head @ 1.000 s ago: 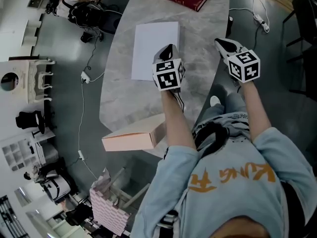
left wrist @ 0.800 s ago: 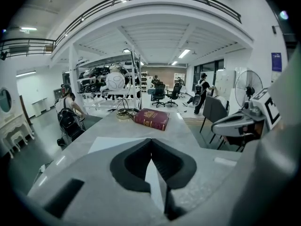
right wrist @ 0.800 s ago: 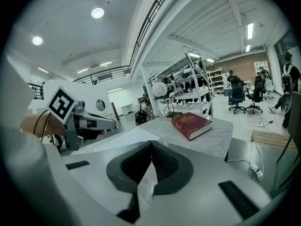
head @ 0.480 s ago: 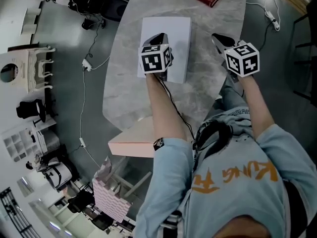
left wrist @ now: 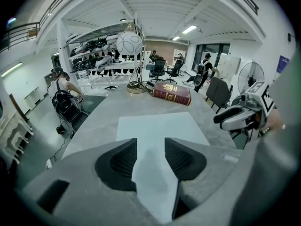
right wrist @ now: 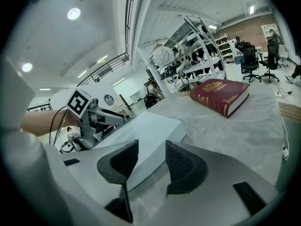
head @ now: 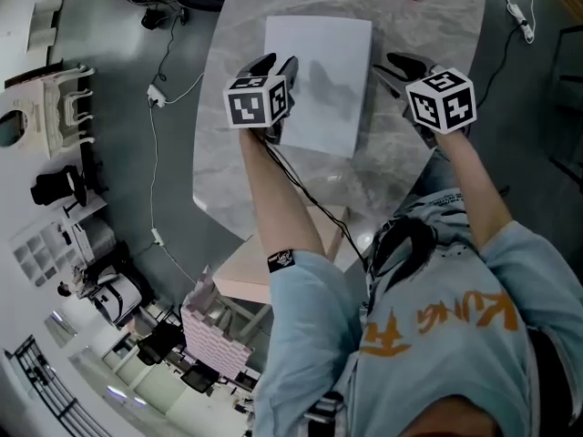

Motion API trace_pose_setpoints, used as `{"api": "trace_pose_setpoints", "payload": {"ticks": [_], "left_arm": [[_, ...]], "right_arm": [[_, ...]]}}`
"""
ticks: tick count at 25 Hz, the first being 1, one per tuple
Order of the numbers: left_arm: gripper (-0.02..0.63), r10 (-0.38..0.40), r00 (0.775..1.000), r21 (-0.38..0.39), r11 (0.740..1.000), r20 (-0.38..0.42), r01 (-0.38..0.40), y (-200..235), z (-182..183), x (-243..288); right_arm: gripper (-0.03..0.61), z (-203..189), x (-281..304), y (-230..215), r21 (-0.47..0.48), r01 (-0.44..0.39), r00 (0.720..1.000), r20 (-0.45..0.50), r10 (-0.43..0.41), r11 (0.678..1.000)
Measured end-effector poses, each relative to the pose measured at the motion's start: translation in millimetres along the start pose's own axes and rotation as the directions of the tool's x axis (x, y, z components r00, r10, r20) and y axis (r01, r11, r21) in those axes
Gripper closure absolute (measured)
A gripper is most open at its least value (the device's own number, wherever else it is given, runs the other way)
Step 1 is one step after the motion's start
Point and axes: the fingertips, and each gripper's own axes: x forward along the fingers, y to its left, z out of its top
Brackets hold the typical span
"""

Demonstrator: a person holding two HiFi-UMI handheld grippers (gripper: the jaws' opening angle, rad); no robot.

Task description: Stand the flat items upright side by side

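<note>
Both grippers hang over the pale marble table [head: 228,162] with their jaws parted, having just been opening, and neither one pinches anything. The left gripper [head: 275,64] points steeply down over the near left part of the white flat item [head: 332,71]. In the left gripper view the item's blank top [left wrist: 160,126] shows through the gap between the jaws of the left gripper [left wrist: 150,145], but it lies below the pads, which do not press on it. The right gripper [head: 390,67] sits just off the item's right edge and is aimed across at it. In the right gripper view the item's thick side and near corner [right wrist: 150,131] show in the opening of the right gripper [right wrist: 151,155], just ahead of the tips and untouched by the pads. The white item lies flat on the table between the two grippers, not yet stood up. Farther out from both grippers, beyond the white item, a red book [right wrist: 221,95] with gold print also lies flat, well apart from either one. Behind the left gripper, under the person's left forearm, a pinkish box [head: 244,276] sits off the table's near edge.
</note>
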Motion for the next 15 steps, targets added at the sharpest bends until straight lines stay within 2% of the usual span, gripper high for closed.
{"api": "trace_pose_setpoints", "payload": {"ticks": [5, 9, 15], "left_arm": [[0.324, 0.002, 1.000, -0.019, 1.000, -0.031, -0.003, 29, -11, 9], [0.249, -0.064, 0.996, -0.036, 0.997, -0.067, 0.062, 33, -22, 17], [0.233, -0.130, 0.982, -0.082, 0.989, -0.134, 0.120, 51, -46, 32]], "right_arm": [[0.297, -14, 27, -2, 0.063, -0.044, 0.996, -0.075, 0.049, 0.997], [0.232, -25, 42, -3, 0.113, -0.070, 0.988, -0.127, 0.084, 0.991], [0.189, -30, 72, -5, 0.146, -0.080, 0.978, -0.179, 0.105, 0.986]]}}
